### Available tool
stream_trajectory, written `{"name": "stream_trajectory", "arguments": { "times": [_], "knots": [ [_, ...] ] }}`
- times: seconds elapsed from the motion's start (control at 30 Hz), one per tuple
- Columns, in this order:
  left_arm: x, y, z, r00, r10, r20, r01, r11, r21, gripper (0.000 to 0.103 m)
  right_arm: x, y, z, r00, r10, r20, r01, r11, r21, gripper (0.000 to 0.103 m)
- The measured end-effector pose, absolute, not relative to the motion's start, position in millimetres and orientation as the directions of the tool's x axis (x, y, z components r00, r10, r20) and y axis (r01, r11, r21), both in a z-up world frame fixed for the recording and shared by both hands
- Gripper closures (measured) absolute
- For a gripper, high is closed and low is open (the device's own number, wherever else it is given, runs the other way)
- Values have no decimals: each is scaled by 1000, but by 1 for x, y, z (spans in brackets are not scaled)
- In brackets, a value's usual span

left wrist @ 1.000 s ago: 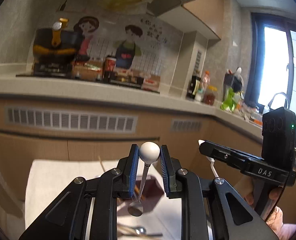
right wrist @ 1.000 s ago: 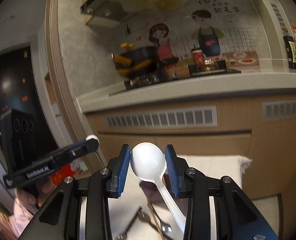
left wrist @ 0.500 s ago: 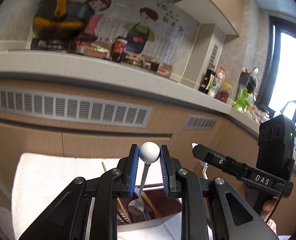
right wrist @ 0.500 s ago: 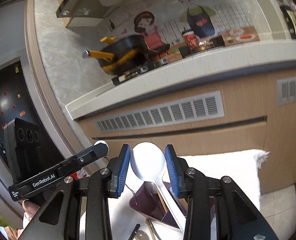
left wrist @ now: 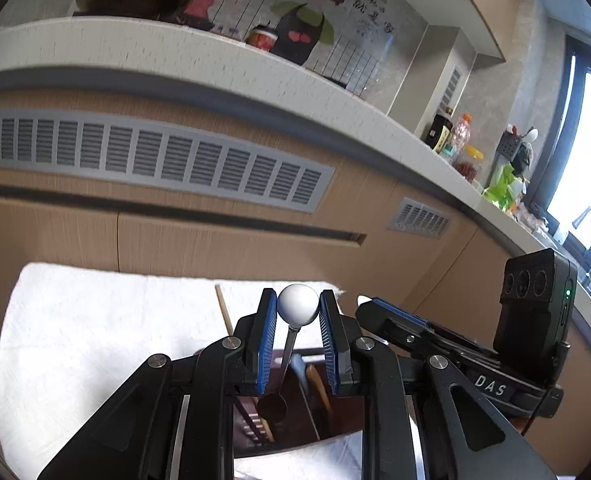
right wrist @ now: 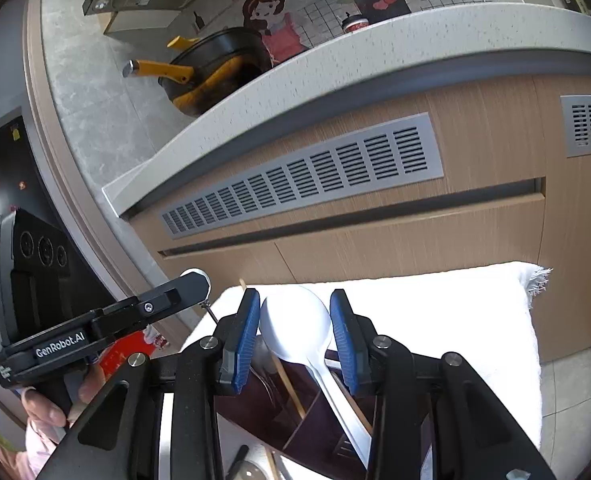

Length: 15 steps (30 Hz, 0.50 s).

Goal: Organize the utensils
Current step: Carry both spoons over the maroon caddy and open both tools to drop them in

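Hovering over the holder [left wrist: 295,420] at lower centre, left gripper [left wrist: 297,312] clamps a ball-ended spoon [left wrist: 297,310]. Right gripper [right wrist: 295,320] clamps a white spoon [right wrist: 295,326]. Next: lower, then release.

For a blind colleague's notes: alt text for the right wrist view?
The right tool grips a white plastic spoon by its bowl, handle slanting down into a dark brown utensil holder on a white towel. The left tool hangs alongside.
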State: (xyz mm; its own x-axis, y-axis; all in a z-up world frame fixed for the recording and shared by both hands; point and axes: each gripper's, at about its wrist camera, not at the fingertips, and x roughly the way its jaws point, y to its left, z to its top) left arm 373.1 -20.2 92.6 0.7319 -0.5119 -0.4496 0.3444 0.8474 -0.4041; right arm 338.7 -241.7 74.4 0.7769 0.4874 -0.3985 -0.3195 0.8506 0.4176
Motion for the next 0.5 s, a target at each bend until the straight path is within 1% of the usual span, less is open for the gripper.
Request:
{"name": "stream_trajectory", "arguments": {
  "times": [0.07,0.1,0.13,0.17,0.2,0.23,0.3,0.33,0.37,0.4,0.43,0.47,0.5],
  "knots": [
    [374,-20,86,727,-507,-463,335,851,-405,79,340,-241,70,782,480,-398,-316,855,410,67],
    [375,-19,84,723,-508,-468,332,850,-410,74,340,-241,69,780,478,-403,-314,857,410,65],
    [376,-19,80,715,-511,-477,328,848,-417,69,340,-241,68,774,479,-413,-313,858,408,56],
    [375,-19,79,712,-510,-482,323,848,-420,67,340,-242,68,772,476,-423,-311,862,401,41],
    [374,-18,78,712,-509,-485,321,849,-420,65,337,-242,69,782,453,-427,-298,875,383,34],
    [371,-17,78,713,-506,-486,320,851,-417,65,333,-242,70,798,427,-425,-282,888,363,31],
    [363,-14,78,719,-496,-486,315,857,-408,65,320,-242,76,837,358,-413,-249,922,295,31],
    [358,-12,78,725,-486,-487,310,863,-399,63,313,-242,79,849,334,-410,-239,934,265,29],
    [351,-10,79,732,-476,-488,304,869,-391,61,307,-241,82,858,316,-406,-232,942,242,23],
    [347,-8,79,736,-468,-490,299,873,-385,56,299,-241,84,868,301,-395,-227,948,224,19],
    [338,-6,78,741,-452,-497,291,883,-369,53,292,-242,86,876,293,-384,-223,951,216,8],
    [333,-5,77,746,-438,-502,283,890,-356,53,284,-242,88,885,282,-371,-217,954,207,3],
    [325,-3,75,752,-418,-510,272,901,-337,53,274,-241,89,896,265,-356,-206,959,196,2]
  ]
}}
